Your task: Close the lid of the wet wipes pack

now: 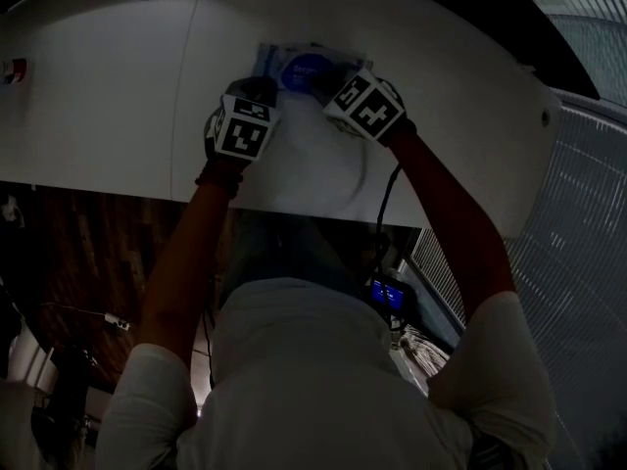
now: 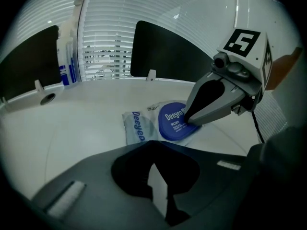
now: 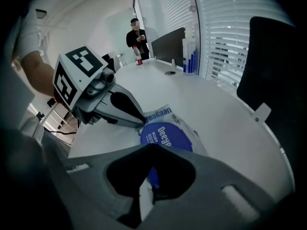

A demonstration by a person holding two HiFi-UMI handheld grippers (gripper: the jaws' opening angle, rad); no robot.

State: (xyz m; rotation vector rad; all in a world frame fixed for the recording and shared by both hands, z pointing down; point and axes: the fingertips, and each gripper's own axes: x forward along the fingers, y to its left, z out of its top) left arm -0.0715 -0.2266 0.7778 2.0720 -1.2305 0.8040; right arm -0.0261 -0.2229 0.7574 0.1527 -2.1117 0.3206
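The wet wipes pack (image 1: 294,65) lies flat on the white table (image 1: 118,96), with its round blue lid (image 2: 173,121) down on its top. My right gripper (image 2: 188,122) is shut and its tip rests on the lid's right side; in its own view the blue lid (image 3: 165,135) lies just ahead of its jaws (image 3: 153,147). My left gripper (image 3: 142,123) looks shut, with nothing between its fingers. Its tip touches the pack's left end (image 3: 158,114). In the head view both grippers, left (image 1: 257,91) and right (image 1: 333,81), meet over the pack and hide part of it.
Blue-and-white bottles (image 2: 67,66) stand at the table's far edge before the window blinds. Dark chair backs (image 2: 168,51) rise behind the table. A round cable hole (image 2: 48,98) sits at the left. A person (image 3: 136,32) stands far off by a red bottle (image 3: 138,56).
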